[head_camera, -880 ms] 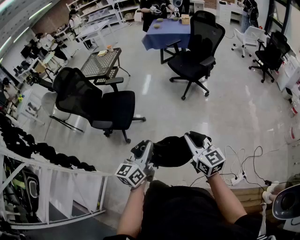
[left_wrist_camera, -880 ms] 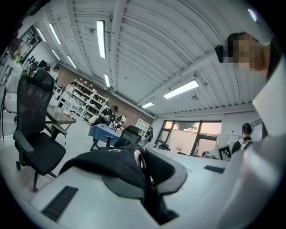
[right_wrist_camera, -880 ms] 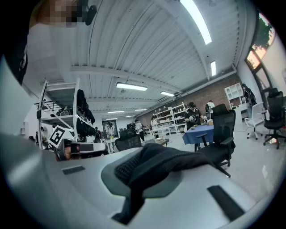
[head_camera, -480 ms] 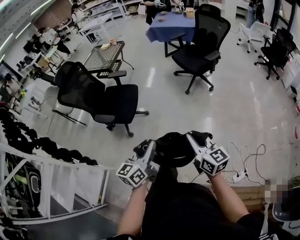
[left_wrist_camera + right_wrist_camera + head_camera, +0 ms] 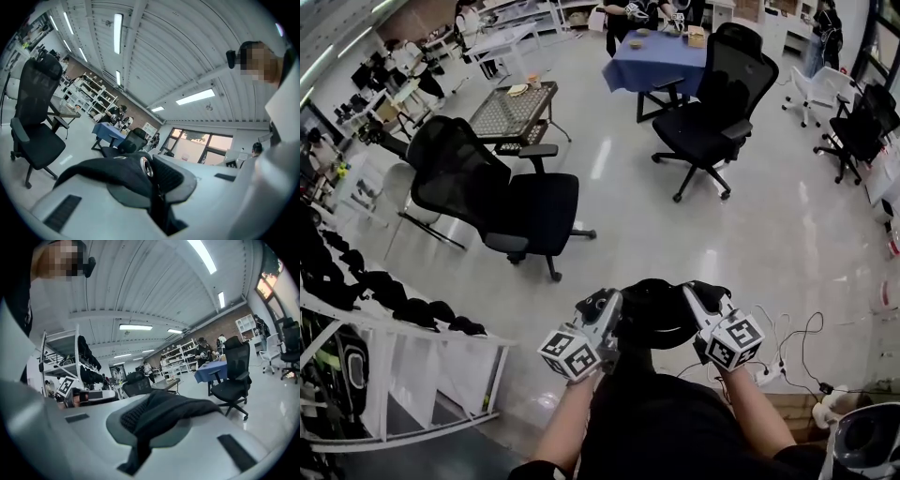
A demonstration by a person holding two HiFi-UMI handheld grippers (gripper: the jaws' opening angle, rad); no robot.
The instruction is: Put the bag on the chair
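Pale glossy floor [image 5: 769, 234] fills the head view, with a black mesh office chair [image 5: 502, 192] toward its left side, a second black chair [image 5: 712, 108] farther back beside a blue-covered table [image 5: 652, 52], and a white rack [image 5: 403, 356] hung with dark items along the floor's near left edge. Low in the middle, close to the person's body, the black bag [image 5: 654, 314] hangs in the air between the two grippers, well apart from the nearer chair and resting on no seat. The left gripper [image 5: 598, 307] takes its left end and the right gripper [image 5: 701, 295] its right end, each with its marker cube turned toward the camera. A tangle of cables [image 5: 787, 342] lies on the floor at the right. Seen from the left gripper view, the jaws are all but together, pinching a fold of the bag's black fabric that runs down into the narrow slit between them; a small metal ring [image 5: 146, 167] sits on the fabric just above the pinch, and the mesh chair stands on the floor at the left. Seen from the right gripper view, the jaws are pressed fully together on another fold of the same black fabric, which drapes over the jaw tips, with the left gripper's marker cube [image 5: 65, 386] at the left.
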